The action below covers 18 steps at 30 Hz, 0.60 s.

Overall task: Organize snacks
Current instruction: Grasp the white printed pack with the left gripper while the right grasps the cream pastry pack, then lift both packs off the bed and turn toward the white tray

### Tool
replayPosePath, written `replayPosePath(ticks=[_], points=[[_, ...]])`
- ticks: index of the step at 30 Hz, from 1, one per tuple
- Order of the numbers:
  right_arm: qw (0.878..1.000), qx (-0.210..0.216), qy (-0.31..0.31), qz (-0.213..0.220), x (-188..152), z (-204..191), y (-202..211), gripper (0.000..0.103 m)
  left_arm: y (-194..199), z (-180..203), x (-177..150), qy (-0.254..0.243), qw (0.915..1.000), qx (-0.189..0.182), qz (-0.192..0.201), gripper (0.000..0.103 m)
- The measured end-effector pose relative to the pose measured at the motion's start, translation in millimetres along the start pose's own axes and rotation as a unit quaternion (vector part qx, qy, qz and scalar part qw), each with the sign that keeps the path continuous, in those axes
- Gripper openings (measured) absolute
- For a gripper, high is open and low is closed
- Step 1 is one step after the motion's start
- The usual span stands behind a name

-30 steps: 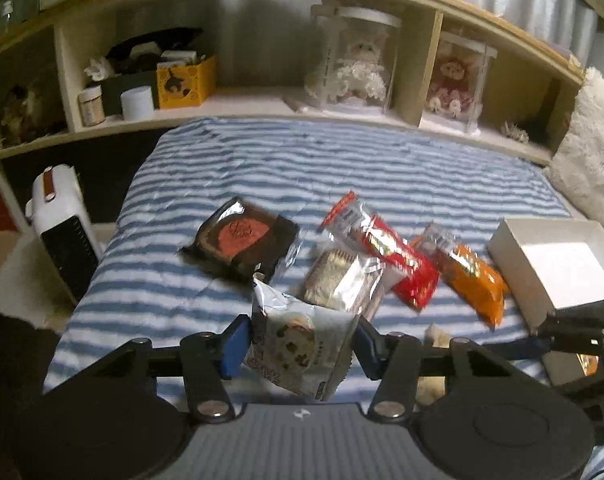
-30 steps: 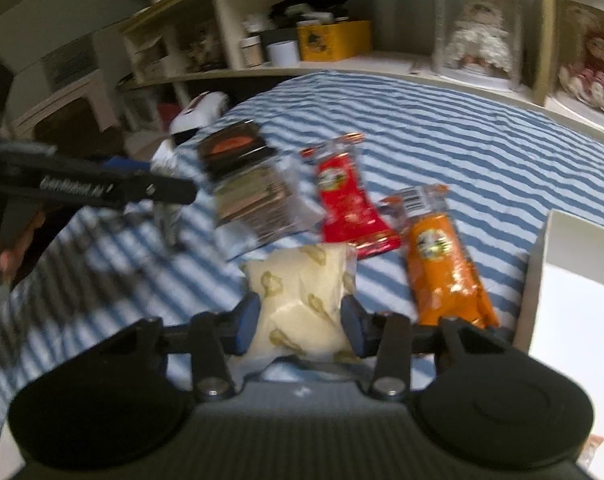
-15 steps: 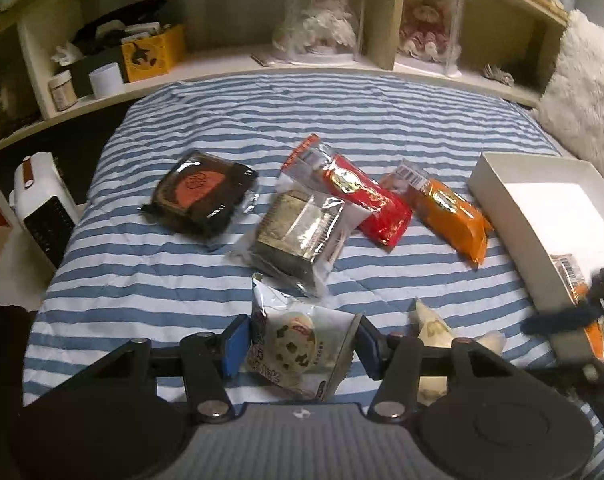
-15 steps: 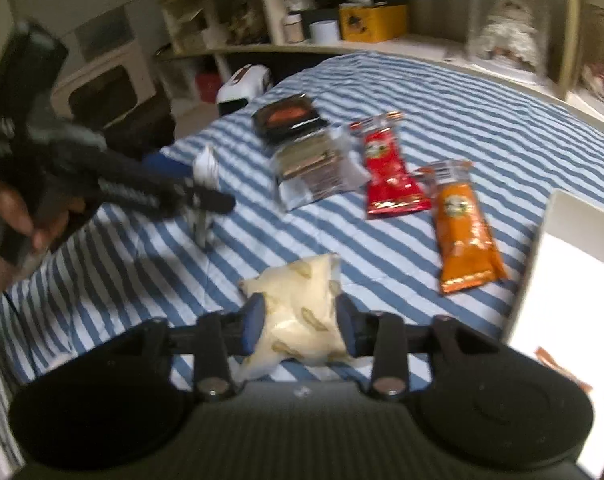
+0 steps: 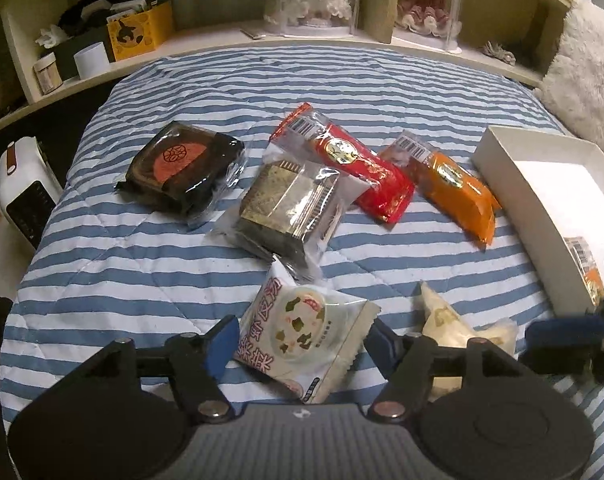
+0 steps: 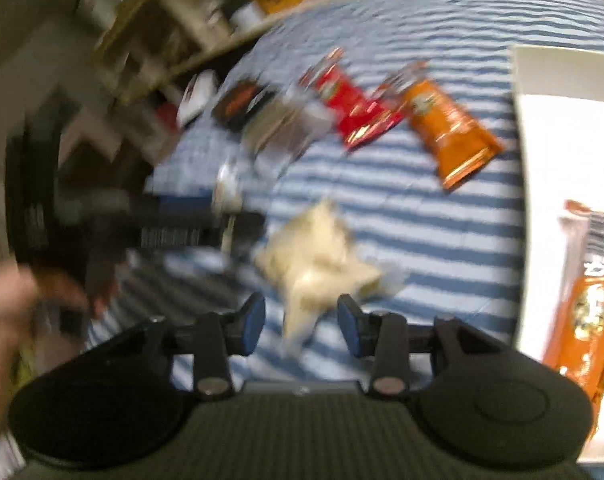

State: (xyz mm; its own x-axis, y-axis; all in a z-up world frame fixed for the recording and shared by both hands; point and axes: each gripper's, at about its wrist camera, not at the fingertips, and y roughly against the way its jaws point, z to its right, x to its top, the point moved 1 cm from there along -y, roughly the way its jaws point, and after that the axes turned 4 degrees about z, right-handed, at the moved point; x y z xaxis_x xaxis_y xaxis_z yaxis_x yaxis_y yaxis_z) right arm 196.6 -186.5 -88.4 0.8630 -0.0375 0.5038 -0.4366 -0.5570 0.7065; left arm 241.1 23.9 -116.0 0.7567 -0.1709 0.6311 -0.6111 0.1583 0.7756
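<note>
My left gripper (image 5: 299,342) stands open around a white round-print snack packet (image 5: 304,338) that lies on the striped bedspread (image 5: 161,264); the pads do not touch it. My right gripper (image 6: 300,322) is open, and a cream packet (image 6: 318,256) lies on the bed just ahead of it; that packet also shows in the left wrist view (image 5: 450,320). Farther back lie a dark mooncake pack (image 5: 181,168), a clear-wrapped brown cake (image 5: 289,208), a red packet (image 5: 354,168) and an orange packet (image 5: 454,188). A white box (image 5: 514,196) at the right holds an orange packet (image 6: 590,300).
A wooden shelf (image 5: 229,36) with boxes and cased dolls runs behind the bed. A white heater (image 5: 25,192) stands on the floor at the left. A fluffy white pillow (image 5: 586,72) lies at the far right. The right wrist view is blurred.
Both grippers have opened and let go of their packets. The white packet and the cream packet now lie on the bed. The right gripper has swung toward the box.
</note>
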Motion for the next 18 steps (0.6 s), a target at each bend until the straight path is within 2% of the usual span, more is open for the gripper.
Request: replayPosePath(ticks=[3, 5, 7, 11, 14, 16, 18], points=[[0.999, -0.008, 0.008, 0.049, 6.7, -2.7, 9.3, 0.034, -1.1, -0.2, -0.2, 0.003, 1.0000, -0.002, -0.001, 0.070], [0.998, 0.006, 0.022, 0.061, 8.6, -8.6, 7.8, 0.030, -1.9, -0.4, -1.0, 0.002, 1.0000, -0.002, -0.004, 0.072], [0.998, 0.013, 0.037, 0.049, 8.2, -15.3, -0.6, 0.026, -3.5, -1.5, -1.9, 0.003, 1.0000, 0.000, -0.009, 0.078], [0.996, -0.039, 0.074, 0.008, 2.4, -15.2, -26.2, 0.019, -6.1, -2.3, -4.0, -0.003, 0.9999, 0.004, -0.016, 0.080], [0.995, -0.047, 0.084, 0.004, -1.2, -11.5, -33.3, 0.016, -7.4, -2.7, -4.2, -0.006, 0.9999, 0.002, -0.016, 0.080], [0.994, -0.059, 0.093, 0.001, -2.6, -12.5, -35.8, 0.007, -9.1, -3.6, -5.1, -0.008, 0.9998, 0.001, -0.016, 0.080], [0.993, -0.064, 0.098, 0.003, -4.7, -9.6, -39.4, 0.007, -10.1, -4.7, -5.8, -0.008, 0.9998, -0.001, -0.016, 0.080]])
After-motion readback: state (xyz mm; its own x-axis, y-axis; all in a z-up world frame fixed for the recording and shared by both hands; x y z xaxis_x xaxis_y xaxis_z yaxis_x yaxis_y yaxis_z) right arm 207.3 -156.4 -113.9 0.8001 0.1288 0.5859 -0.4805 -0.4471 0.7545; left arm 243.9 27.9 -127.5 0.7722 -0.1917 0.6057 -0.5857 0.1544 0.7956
